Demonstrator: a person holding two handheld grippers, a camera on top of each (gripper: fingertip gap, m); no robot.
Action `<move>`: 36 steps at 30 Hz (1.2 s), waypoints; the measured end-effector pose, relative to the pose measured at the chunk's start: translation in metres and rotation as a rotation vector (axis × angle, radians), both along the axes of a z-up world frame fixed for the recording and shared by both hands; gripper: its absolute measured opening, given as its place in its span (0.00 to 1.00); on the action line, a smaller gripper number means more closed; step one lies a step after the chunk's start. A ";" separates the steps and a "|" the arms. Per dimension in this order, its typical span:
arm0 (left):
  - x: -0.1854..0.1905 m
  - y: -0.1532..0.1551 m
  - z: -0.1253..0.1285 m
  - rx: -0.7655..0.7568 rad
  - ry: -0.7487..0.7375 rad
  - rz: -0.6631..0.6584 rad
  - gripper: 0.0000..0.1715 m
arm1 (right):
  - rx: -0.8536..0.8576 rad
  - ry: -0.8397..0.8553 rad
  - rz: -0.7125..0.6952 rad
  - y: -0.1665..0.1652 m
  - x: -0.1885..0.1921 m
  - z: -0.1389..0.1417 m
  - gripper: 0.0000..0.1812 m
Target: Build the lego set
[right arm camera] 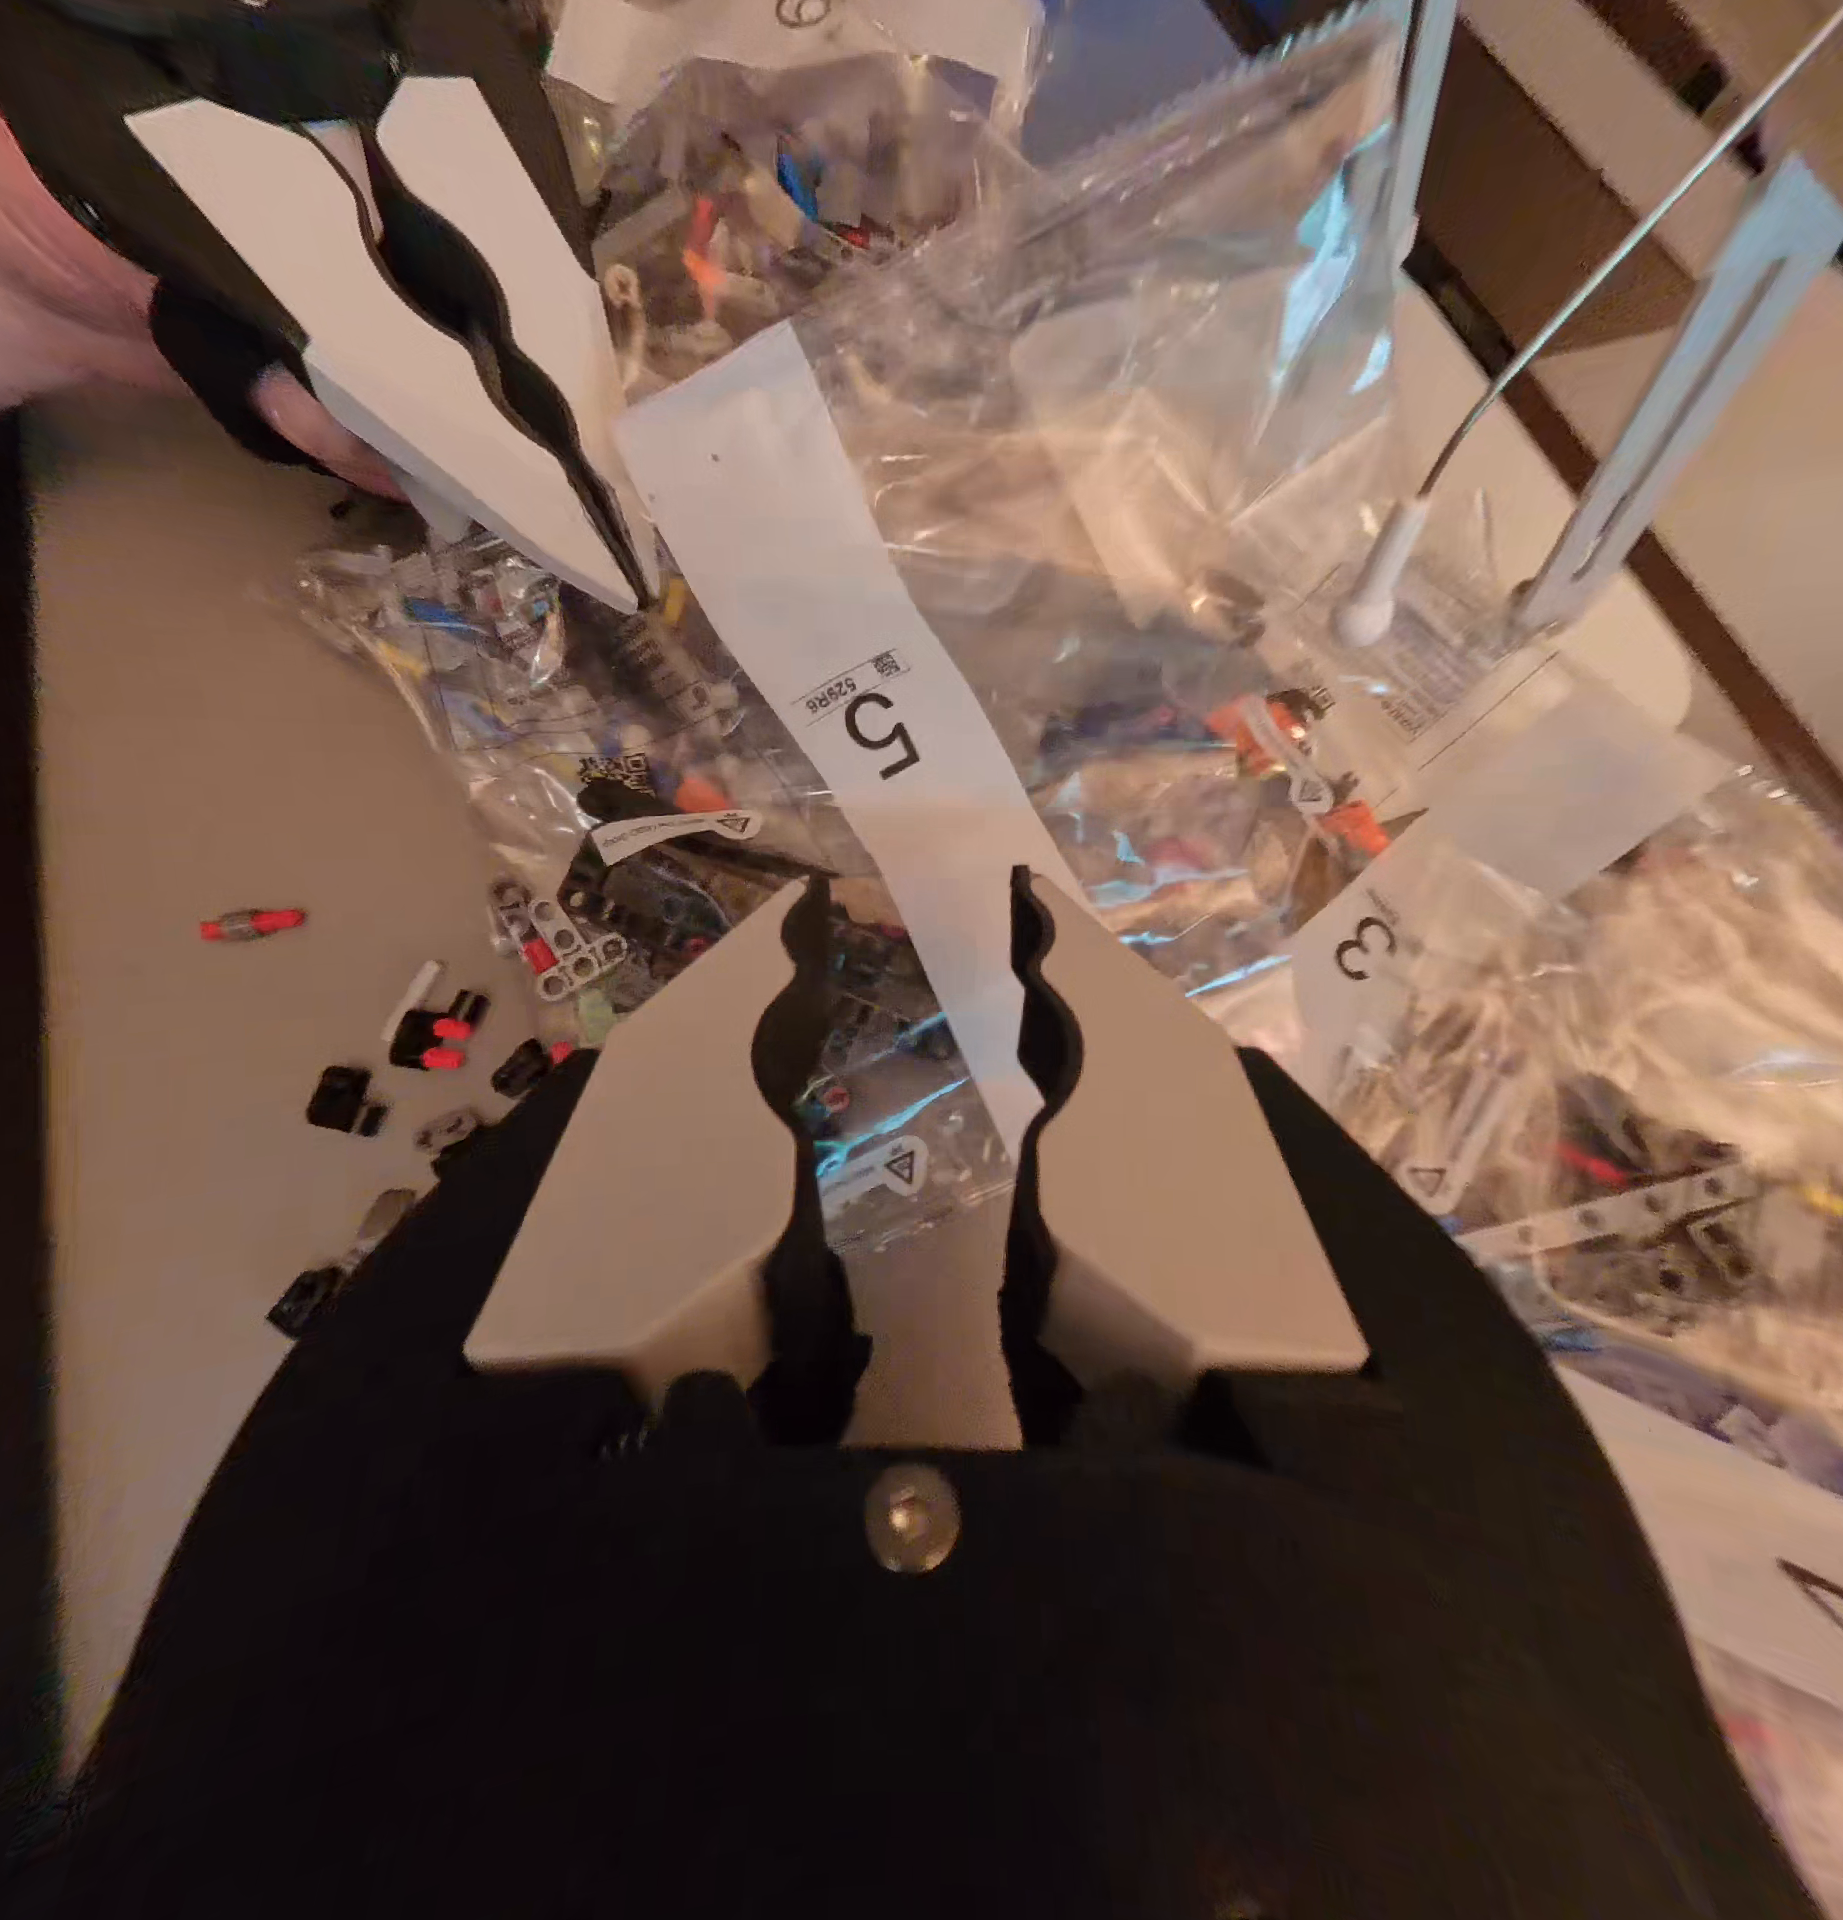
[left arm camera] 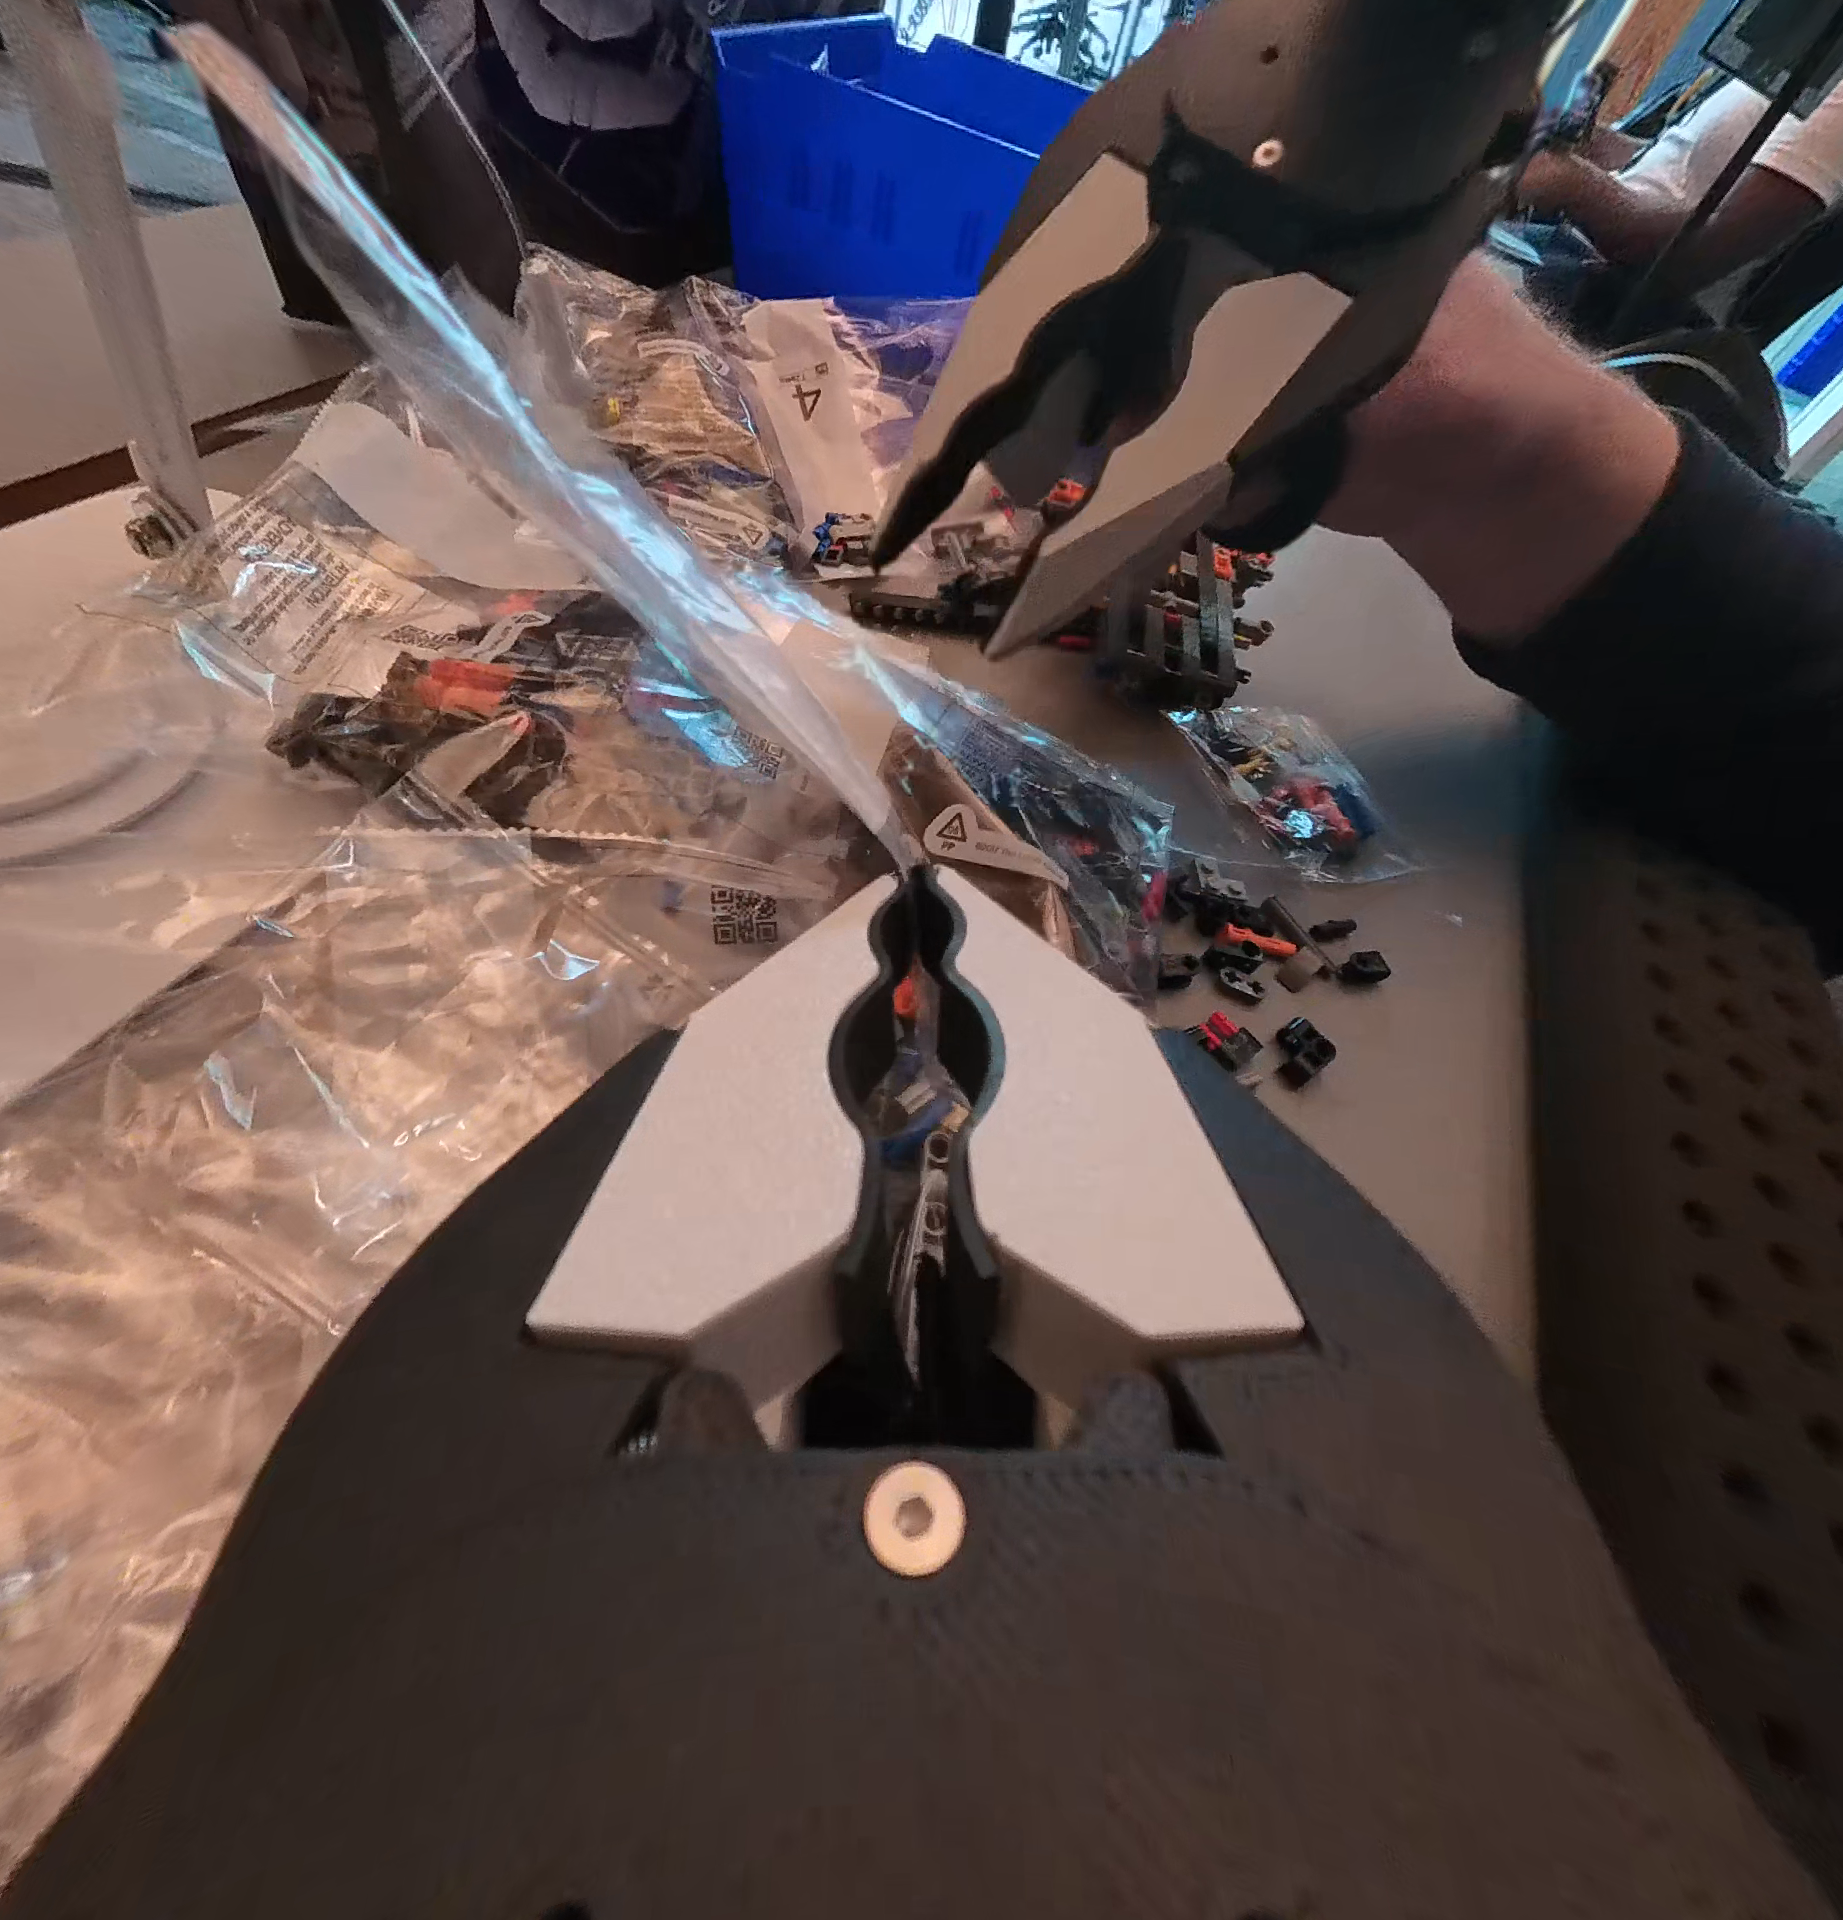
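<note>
My left gripper (left arm camera: 915, 883) is shut on the edge of a clear plastic bag (left arm camera: 584, 499) of Lego parts, and the bag stretches up and away to the left. In the right wrist view the left gripper (right arm camera: 642, 597) pinches this bag (right arm camera: 1052, 364) beside its white numbered strip (right arm camera: 792, 582). My right gripper (right arm camera: 922, 883) is open and empty above the strip. In the left wrist view the right gripper (left arm camera: 943, 603) hangs open over a partly built dark Lego assembly (left arm camera: 1166, 634). Loose small black, red and grey pieces (left arm camera: 1249, 956) lie on the table (right arm camera: 169, 727).
Several more sealed parts bags (left arm camera: 408, 717) cover the table's left half, also seen in the right wrist view (right arm camera: 1519, 1143). A blue bin (left arm camera: 865, 177) stands at the back. White stand legs (right arm camera: 1675, 395) rise nearby. A dark perforated surface (left arm camera: 1727, 1247) borders the table's right. My hands' fingertips stand some 9 centimetres from each other.
</note>
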State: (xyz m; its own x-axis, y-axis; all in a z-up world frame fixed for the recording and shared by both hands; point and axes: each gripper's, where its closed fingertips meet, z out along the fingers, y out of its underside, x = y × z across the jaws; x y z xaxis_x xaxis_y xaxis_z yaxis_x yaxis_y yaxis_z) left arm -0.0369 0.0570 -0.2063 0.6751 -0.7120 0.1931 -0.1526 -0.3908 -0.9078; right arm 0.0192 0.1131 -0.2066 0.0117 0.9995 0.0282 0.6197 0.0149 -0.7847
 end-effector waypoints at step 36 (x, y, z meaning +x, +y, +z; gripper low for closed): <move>-0.118 0.021 0.031 0.234 0.402 0.545 0.16 | 0.116 -0.029 -0.602 0.130 0.122 0.016 0.18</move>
State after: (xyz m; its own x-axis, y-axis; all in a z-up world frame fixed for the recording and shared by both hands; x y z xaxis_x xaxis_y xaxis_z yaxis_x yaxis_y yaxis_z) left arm -0.1546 0.0777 -0.1752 0.9333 -0.2457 -0.2620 -0.3315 -0.3083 -0.8917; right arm 0.1414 0.2430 -0.1910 0.5710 0.8080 0.1451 0.5671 -0.2605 -0.7813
